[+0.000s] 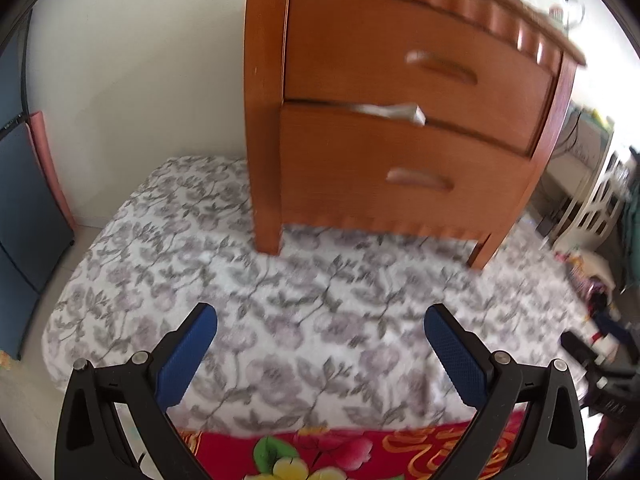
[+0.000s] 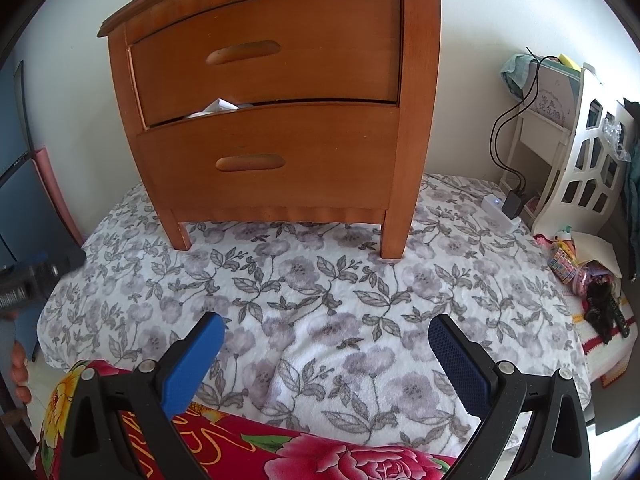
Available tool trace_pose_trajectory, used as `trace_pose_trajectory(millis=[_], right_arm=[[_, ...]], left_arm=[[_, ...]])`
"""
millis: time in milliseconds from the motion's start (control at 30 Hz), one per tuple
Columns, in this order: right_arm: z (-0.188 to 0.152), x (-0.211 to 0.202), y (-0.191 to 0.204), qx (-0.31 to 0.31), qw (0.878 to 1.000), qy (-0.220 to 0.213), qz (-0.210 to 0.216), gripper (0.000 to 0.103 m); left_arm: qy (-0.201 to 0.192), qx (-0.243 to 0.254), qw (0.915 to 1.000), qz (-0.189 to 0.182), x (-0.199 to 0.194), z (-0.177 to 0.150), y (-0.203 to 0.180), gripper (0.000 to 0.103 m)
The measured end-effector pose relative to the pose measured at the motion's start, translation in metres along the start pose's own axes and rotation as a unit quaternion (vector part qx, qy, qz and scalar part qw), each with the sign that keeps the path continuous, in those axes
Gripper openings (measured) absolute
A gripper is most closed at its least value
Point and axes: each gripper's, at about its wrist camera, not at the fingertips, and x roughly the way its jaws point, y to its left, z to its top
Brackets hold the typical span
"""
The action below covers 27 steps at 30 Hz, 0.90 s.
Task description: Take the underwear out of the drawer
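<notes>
A wooden two-drawer chest (image 1: 360, 80) (image 2: 280, 80) stands on a floral blanket. A bit of pale cloth, the underwear (image 1: 394, 112) (image 2: 218, 107), pokes out of the gap above the lower drawer (image 1: 400, 176) (image 2: 272, 152). Both drawers look pushed in, the lower one a crack ajar. My left gripper (image 1: 320, 320) hovers open over the blanket, well short of the chest, with nothing between its blue pads. My right gripper (image 2: 326, 332) is likewise open and holds nothing, in front of the chest. The left wrist view is motion-blurred.
The grey floral blanket (image 2: 320, 272) covers the surface before the chest; a red flowered cloth (image 2: 320, 460) lies nearest me. At the right stand a white shelf unit (image 2: 592, 152), a power strip with charger (image 2: 504, 208), and small clutter (image 2: 580, 272). A blue panel (image 1: 24, 200) is at left.
</notes>
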Motion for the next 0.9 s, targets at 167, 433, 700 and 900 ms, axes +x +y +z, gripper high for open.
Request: trace_pose_trajectory(millis=[167, 433, 700, 900], right_arm=[[0.01, 0.007, -0.002, -0.001, 1.0, 0.004, 0.001, 0.103], [0.088, 0.027, 0.002, -0.094, 0.992, -0.048, 0.061, 0.103], [0.17, 0.085, 0.022, -0.228, 0.971, -0.047, 0.056, 0.103], [0.188, 0.127, 0.036, -0.287, 0.957, -0.004, 0.048, 0.103]], left_arm=[[-0.033, -0.019, 0.9991, -0.017, -0.004, 0.025, 0.005, 0.103], [-0.019, -0.018, 0.9995, -0.018, 0.007, 0.033, 0.003, 0.103], [0.003, -0.009, 0.9998, -0.017, 0.023, 0.032, 0.009, 0.103], [0.023, -0.027, 0.9992, -0.019, 0.039, 0.029, 0.023, 0.103]])
